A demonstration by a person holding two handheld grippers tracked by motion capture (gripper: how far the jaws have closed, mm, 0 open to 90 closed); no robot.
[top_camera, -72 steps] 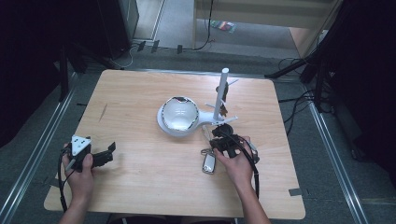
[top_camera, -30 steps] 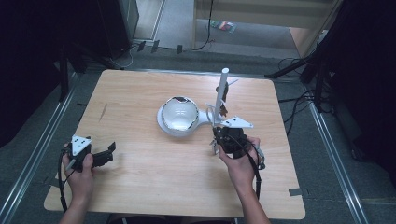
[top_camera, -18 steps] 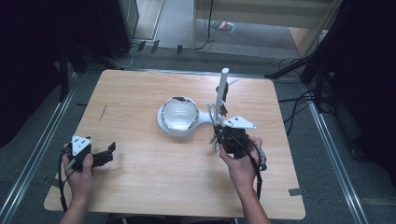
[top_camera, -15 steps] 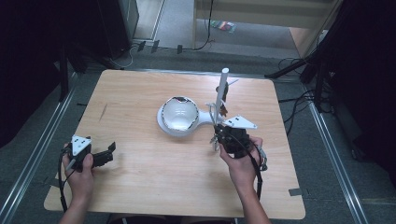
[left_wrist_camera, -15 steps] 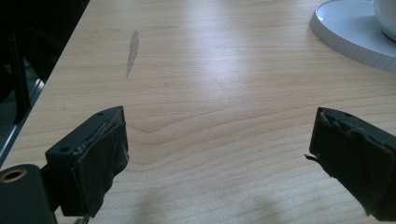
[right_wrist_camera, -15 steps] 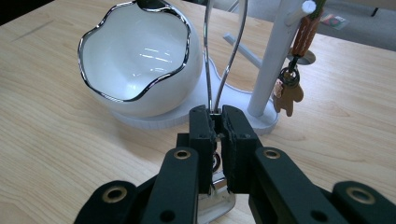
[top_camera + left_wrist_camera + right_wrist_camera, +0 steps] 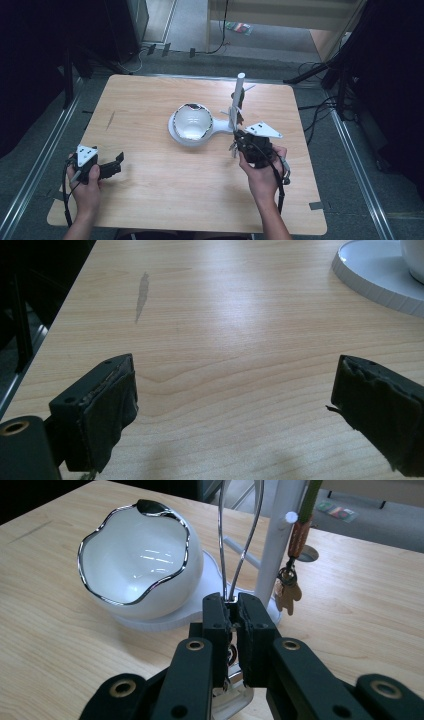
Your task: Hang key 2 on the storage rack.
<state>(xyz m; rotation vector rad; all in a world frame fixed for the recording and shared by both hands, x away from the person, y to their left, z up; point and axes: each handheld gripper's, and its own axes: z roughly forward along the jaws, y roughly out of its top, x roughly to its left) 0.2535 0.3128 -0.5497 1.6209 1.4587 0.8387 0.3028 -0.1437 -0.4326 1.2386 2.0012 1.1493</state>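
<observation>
The right gripper (image 7: 231, 611) has its jaws pinched on a wire key ring (image 7: 239, 540) beside the white stand (image 7: 280, 535); if the thin loop slips, the key could drop onto the tabletop (image 7: 165, 195) or knock the bowl (image 7: 140, 565). The left gripper (image 7: 235, 405) rests wide open, holding nothing

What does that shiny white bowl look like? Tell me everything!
The white bowl looks like glossy ceramic, with a wavy rim edged in shiny silver. It is empty and tilted, its opening turned partly sideways. It rests on a flat white base near the middle of the wooden table, beside a white post. The right gripper is close by but not touching the bowl.
</observation>
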